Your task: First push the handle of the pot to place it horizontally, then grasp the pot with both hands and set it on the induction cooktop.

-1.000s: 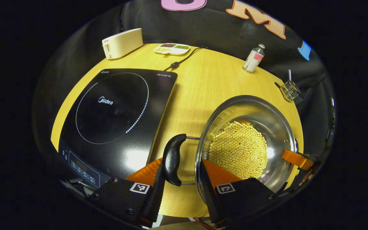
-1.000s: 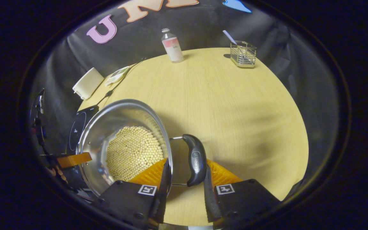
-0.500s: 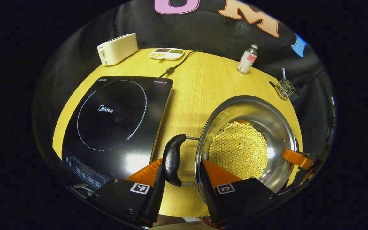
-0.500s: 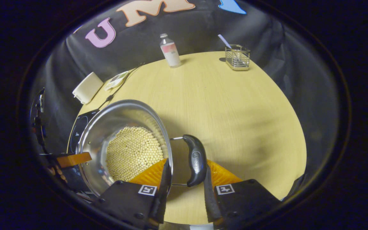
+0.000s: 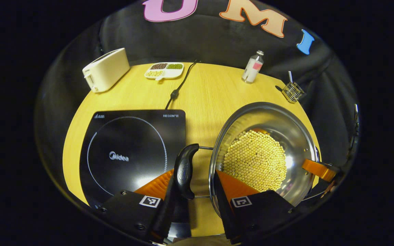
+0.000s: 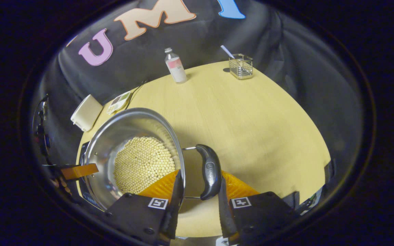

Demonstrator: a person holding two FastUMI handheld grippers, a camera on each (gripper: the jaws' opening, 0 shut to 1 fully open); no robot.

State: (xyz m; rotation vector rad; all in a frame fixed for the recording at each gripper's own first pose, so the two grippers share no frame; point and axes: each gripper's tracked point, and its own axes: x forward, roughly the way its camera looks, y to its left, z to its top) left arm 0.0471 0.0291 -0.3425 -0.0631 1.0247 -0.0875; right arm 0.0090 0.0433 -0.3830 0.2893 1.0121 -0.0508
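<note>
A steel pot (image 5: 296,136) filled with pale yellow beans (image 5: 255,160) hangs above the wooden table (image 5: 210,92). In the left gripper view my left gripper (image 5: 193,175) is shut on the pot's black left handle (image 5: 184,167), which overlaps the right edge of the black induction cooktop (image 5: 128,150). In the right gripper view my right gripper (image 6: 198,179) is shut on the pot's other black handle (image 6: 210,171), with the pot (image 6: 115,136) to its left. Each view shows the other gripper's finger at the pot's far rim (image 5: 318,169) (image 6: 79,171).
Along the table's back stand a cream toaster (image 5: 106,69), a divided dish of beans (image 5: 164,69), a small bottle (image 5: 252,67) and a wire holder (image 5: 292,91). The cooktop's cable (image 5: 178,87) runs toward the back. Bare wood lies right of the pot (image 6: 258,130).
Both grippers have risen with the pot and carried it toward the cooktop. The left handle now overlaps the cooktop's right edge, and the table looks farther below.
</note>
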